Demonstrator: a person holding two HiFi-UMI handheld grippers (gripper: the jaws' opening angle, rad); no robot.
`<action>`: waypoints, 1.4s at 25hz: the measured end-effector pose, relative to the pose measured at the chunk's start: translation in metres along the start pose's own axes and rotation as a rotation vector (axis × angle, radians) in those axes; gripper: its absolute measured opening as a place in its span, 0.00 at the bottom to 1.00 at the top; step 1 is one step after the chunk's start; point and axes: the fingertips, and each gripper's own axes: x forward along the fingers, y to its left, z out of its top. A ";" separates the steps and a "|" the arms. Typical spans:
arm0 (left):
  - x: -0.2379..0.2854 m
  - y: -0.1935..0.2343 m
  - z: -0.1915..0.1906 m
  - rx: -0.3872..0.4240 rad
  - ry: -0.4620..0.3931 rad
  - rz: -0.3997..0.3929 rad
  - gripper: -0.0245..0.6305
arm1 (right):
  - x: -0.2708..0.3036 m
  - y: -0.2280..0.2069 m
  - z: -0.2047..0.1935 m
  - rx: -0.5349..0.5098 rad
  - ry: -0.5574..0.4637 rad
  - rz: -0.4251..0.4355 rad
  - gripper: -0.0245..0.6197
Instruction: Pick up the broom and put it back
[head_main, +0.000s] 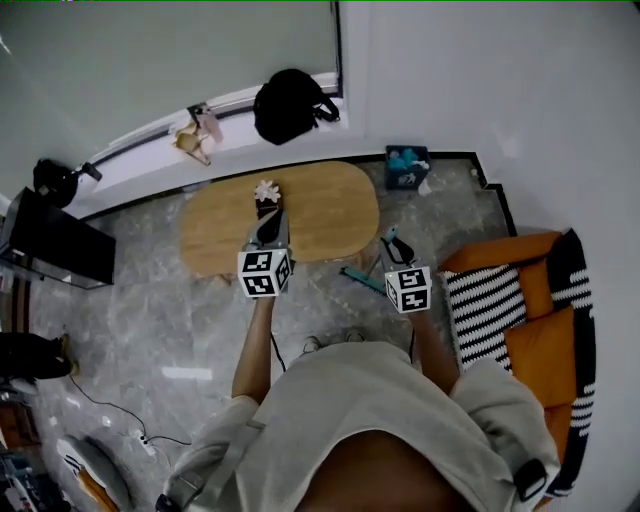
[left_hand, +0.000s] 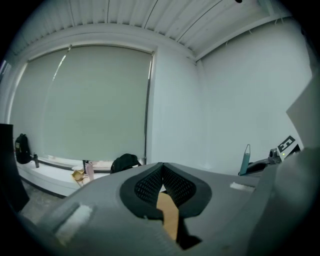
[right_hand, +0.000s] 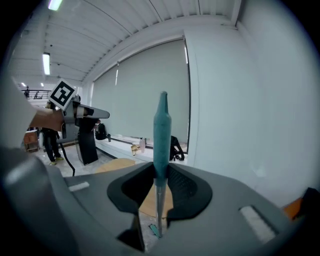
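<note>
Broom (right_hand: 161, 131) upright, teal handle clamped in R tongs (right_hand: 161, 172); head end low nr floor (head_main: 180, 330), just right of oval wood surface (head_main: 325, 215). L tongs (left_hand: 162, 172) closed tip-to-tip, empty, over surface's near edge.

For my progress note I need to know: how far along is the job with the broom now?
Done: the broom is gripped; the right gripper is shut on its teal handle, which stands upright. In hand: it is held with the broom head low near the floor, beside the wooden table. The left gripper is shut and empty. Left: putting it back; where it belongs I cannot tell.
</note>
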 end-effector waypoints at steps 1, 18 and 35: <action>0.011 -0.011 0.004 0.006 -0.002 -0.033 0.04 | -0.006 -0.010 0.000 0.009 -0.002 -0.029 0.17; 0.121 -0.191 0.019 0.051 0.002 -0.374 0.04 | -0.098 -0.155 -0.006 0.042 -0.017 -0.310 0.17; 0.165 -0.137 0.003 0.029 0.062 -0.315 0.04 | -0.033 -0.192 0.012 0.047 -0.004 -0.307 0.17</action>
